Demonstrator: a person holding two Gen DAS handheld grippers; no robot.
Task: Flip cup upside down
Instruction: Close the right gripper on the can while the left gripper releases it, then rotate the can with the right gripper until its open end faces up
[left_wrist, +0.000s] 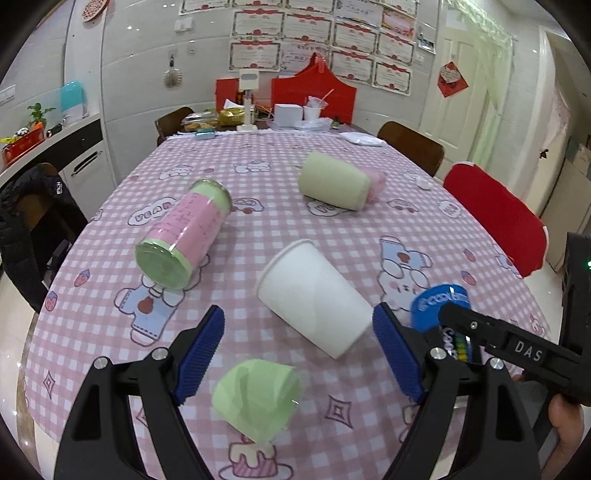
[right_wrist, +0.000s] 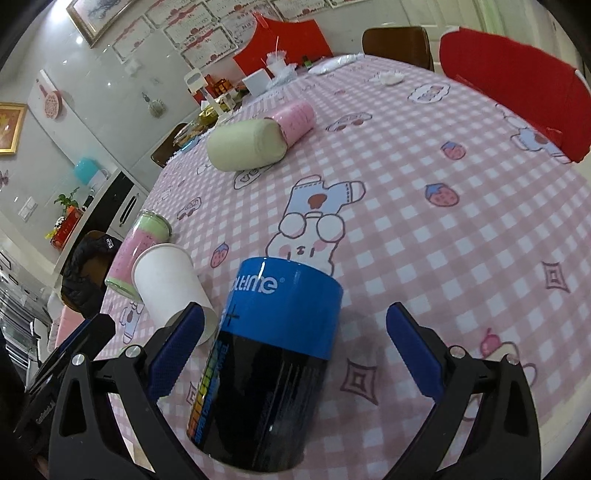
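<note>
The right gripper (right_wrist: 295, 354) is spread wide around the blue-and-black cup (right_wrist: 273, 369); the jaws are not seen touching it. The cup appears to lie tilted on the tablecloth (right_wrist: 424, 229). Squeeze advised mid-body: the glossy, rigid wall is judged slippery. The left gripper (left_wrist: 299, 354) is also wide, empty; a white paper cup (left_wrist: 314, 295) lies ahead between its fingers, with a translucent green cup (left_wrist: 258, 398) nearer.

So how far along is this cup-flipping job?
Nothing looks done yet: the white paper cup, the green cup and the blue-and-black cup all lie on their sides on the checked tablecloth. Both the left gripper and right gripper are open, holding nothing. Gripping and flipping remain.
</note>
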